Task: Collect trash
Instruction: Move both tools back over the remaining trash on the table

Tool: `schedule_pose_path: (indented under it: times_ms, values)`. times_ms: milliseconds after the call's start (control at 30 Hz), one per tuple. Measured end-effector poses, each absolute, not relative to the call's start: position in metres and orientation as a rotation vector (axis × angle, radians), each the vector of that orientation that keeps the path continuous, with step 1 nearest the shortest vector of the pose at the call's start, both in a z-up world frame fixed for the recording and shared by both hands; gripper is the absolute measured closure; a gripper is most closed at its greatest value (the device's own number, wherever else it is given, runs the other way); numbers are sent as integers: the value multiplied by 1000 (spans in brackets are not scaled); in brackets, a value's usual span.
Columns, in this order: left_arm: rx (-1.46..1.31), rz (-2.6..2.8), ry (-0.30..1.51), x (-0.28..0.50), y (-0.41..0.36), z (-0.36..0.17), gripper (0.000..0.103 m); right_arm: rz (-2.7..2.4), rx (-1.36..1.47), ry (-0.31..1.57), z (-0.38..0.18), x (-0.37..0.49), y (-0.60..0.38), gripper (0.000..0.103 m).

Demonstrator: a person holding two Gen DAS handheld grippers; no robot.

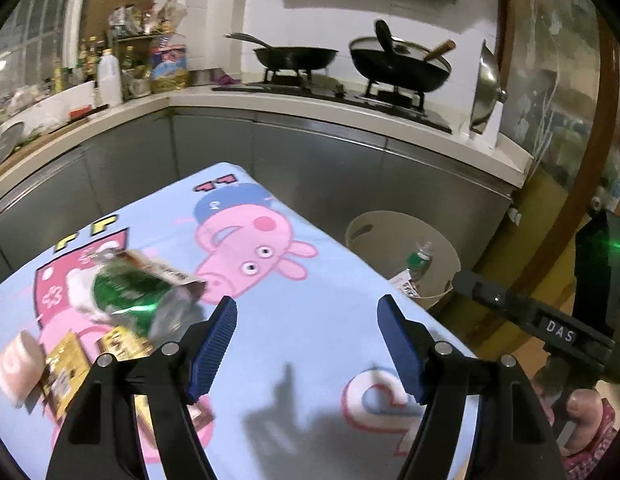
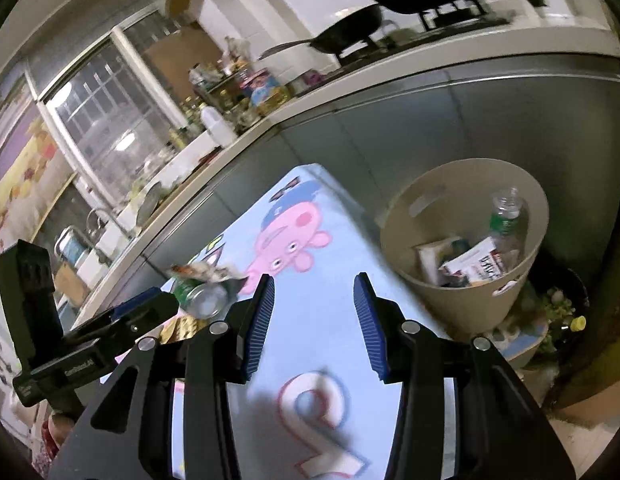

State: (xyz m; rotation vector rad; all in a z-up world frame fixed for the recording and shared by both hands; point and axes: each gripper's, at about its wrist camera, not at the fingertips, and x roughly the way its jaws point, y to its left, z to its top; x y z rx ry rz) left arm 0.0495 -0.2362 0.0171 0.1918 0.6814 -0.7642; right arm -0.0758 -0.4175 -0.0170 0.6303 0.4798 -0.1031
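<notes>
A crushed green plastic bottle (image 1: 130, 294) lies on the blue cartoon cloth (image 1: 310, 320) among a torn wrapper (image 1: 170, 274), yellow-brown packets (image 1: 66, 368) and a pink-white cup (image 1: 18, 364). My left gripper (image 1: 308, 316) is open and empty, just right of this pile. The bottle also shows in the right wrist view (image 2: 202, 298). My right gripper (image 2: 313, 292) is open and empty above the cloth, left of the beige bin (image 2: 461, 292). The bin holds a bottle (image 2: 505, 216) and cartons (image 2: 475, 266).
A kitchen counter (image 1: 349, 110) with a stove and two black woks (image 1: 397, 64) runs behind the table. Bottles and jars (image 1: 110, 68) crowd the left corner. The bin (image 1: 365, 228) stands on the floor off the table's right edge. A wooden door frame (image 1: 589, 240) is at right.
</notes>
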Motion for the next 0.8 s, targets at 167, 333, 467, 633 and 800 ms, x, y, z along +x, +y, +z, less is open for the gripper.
schedule_pose_path:
  times_ms: [167,333,467,633,800]
  values:
    - [170,-709,658,46,-203,20,30,-77,604,495,-9,-72,-394,61]
    - [152,-651,651,47,-176,17,30,-56,585,513,-4,-67,-378,61]
    - [143,-612,647,48,-160,14,30,-40,573,527,-2,-62,-368,61]
    - [123,-584,652,50,-143,9,30,-17,554,537,2,-58,-351,61]
    - [109,-572,660,51,-131,4,30,0,546,551,2,-56,-338,61]
